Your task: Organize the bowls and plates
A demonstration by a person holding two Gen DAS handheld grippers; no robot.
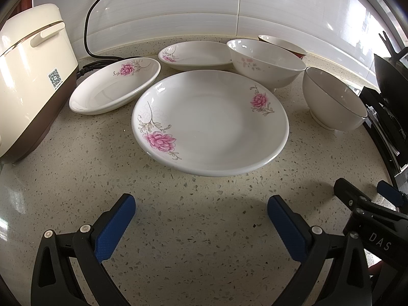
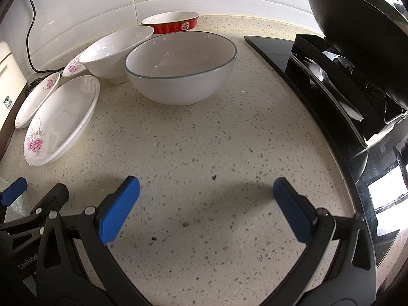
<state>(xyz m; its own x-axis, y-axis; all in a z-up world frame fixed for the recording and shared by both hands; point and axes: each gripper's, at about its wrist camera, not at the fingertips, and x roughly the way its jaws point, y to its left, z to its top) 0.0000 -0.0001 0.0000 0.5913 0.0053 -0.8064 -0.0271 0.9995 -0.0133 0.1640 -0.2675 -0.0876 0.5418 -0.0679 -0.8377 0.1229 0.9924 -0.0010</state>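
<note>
A large white plate with pink flowers (image 1: 211,122) lies on the counter just ahead of my open, empty left gripper (image 1: 201,204). Two more flowered plates (image 1: 114,86) (image 1: 196,54) lie behind it. A white bowl with a faint pink print (image 1: 265,61), a dark-rimmed white bowl (image 1: 334,99) and a red bowl (image 1: 283,44) stand to the right. In the right wrist view the dark-rimmed bowl (image 2: 181,68) stands ahead of my open, empty right gripper (image 2: 206,188), with the flowered-print bowl (image 2: 117,51), red bowl (image 2: 173,24) and large plate (image 2: 61,119) around it.
A cream rice cooker (image 1: 30,81) with a black cord (image 1: 94,20) stands at the left. A black stove with a wok (image 2: 357,40) is at the right. The white tiled wall (image 1: 204,5) runs behind the speckled counter (image 2: 204,140).
</note>
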